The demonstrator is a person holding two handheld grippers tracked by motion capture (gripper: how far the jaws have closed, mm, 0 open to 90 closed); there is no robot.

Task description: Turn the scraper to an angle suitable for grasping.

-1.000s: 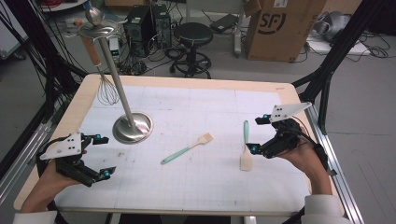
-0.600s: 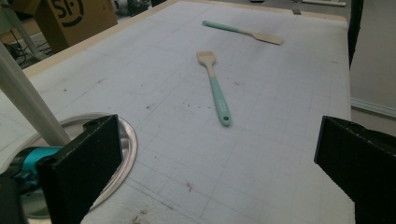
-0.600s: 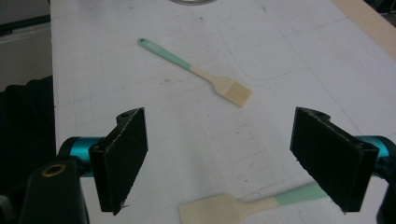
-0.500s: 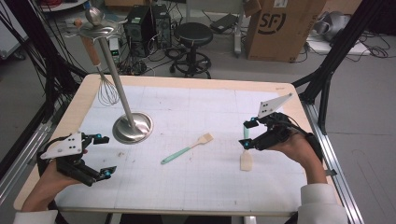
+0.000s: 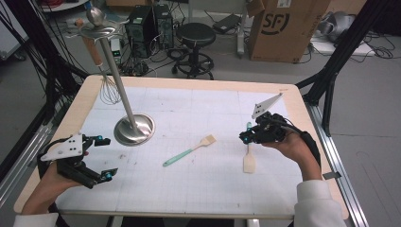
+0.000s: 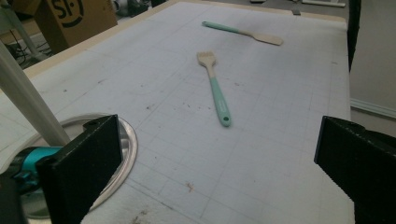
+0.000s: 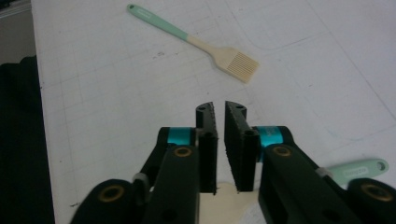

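Closing just now, the right tongs (image 7: pixel 219 108) pinch the spatula (image 5: pixel 248 160); left tongs (image 6: pixel 219 163) gape, released

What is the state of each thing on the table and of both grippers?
left gripper, jaws open wide, nothing between.
right gripper, jaws just closed to shut, nothing seen between, over the spatula.
spatula, lying flat.
brush, lying flat, untouched.
stand, upright.
whisk, hanging from the stand.

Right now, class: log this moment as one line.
right gripper: jaws just closed above spatula, grip unclear | left gripper: jaws open | brush: untouched
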